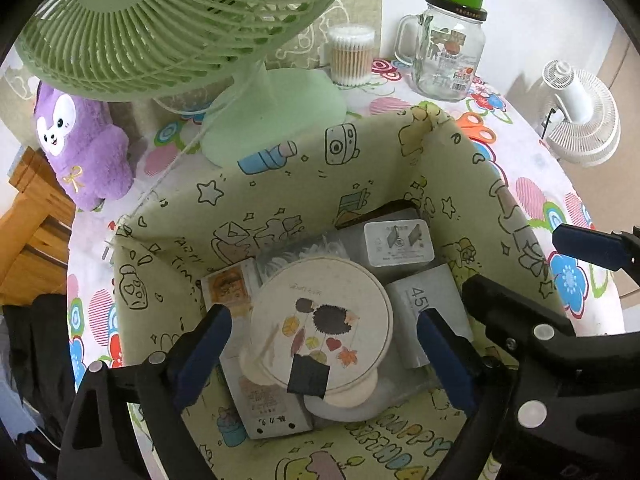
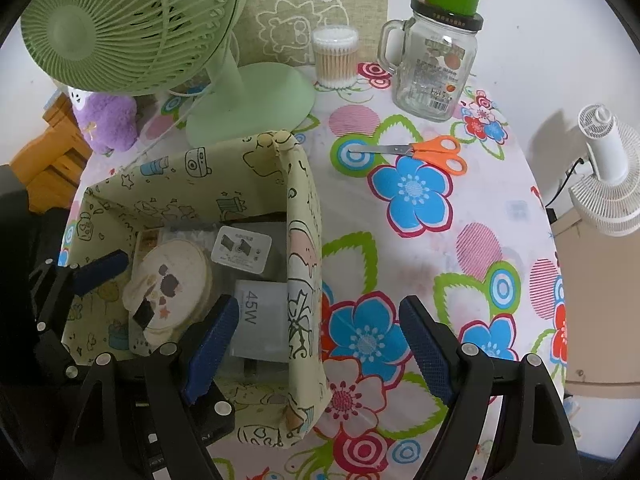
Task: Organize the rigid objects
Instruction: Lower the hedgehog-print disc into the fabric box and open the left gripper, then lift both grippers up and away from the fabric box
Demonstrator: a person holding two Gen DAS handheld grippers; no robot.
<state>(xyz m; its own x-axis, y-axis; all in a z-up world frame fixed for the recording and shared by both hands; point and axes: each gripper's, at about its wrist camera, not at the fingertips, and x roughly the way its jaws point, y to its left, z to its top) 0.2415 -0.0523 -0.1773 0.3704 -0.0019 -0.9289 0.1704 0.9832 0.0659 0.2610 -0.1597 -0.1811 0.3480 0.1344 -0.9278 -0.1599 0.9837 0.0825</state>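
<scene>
A pale green fabric storage box [image 1: 280, 184] [image 2: 304, 200] stands on the flowered table. Inside lie round beige coasters [image 1: 320, 324] [image 2: 168, 280] with a hedgehog print, a white charger [image 1: 398, 242] [image 2: 242, 250], a grey 45W box [image 1: 428, 308] [image 2: 260, 320] and a small grey box [image 1: 268, 408]. My left gripper [image 1: 324, 360] [image 2: 96, 268] is open and empty, its jaws either side of the coasters just above them. My right gripper [image 2: 316, 352] is open and empty, straddling the box's right wall; one fingertip [image 1: 580, 242] shows in the left wrist view.
Orange scissors [image 2: 424, 150] lie on the table right of the box. A glass jar mug [image 2: 434, 64] with a green cup on top and a cotton swab tub [image 2: 334, 56] stand at the back. A green fan [image 2: 132, 24], a purple plush [image 1: 80, 144] and a white fan [image 2: 612, 172] are around.
</scene>
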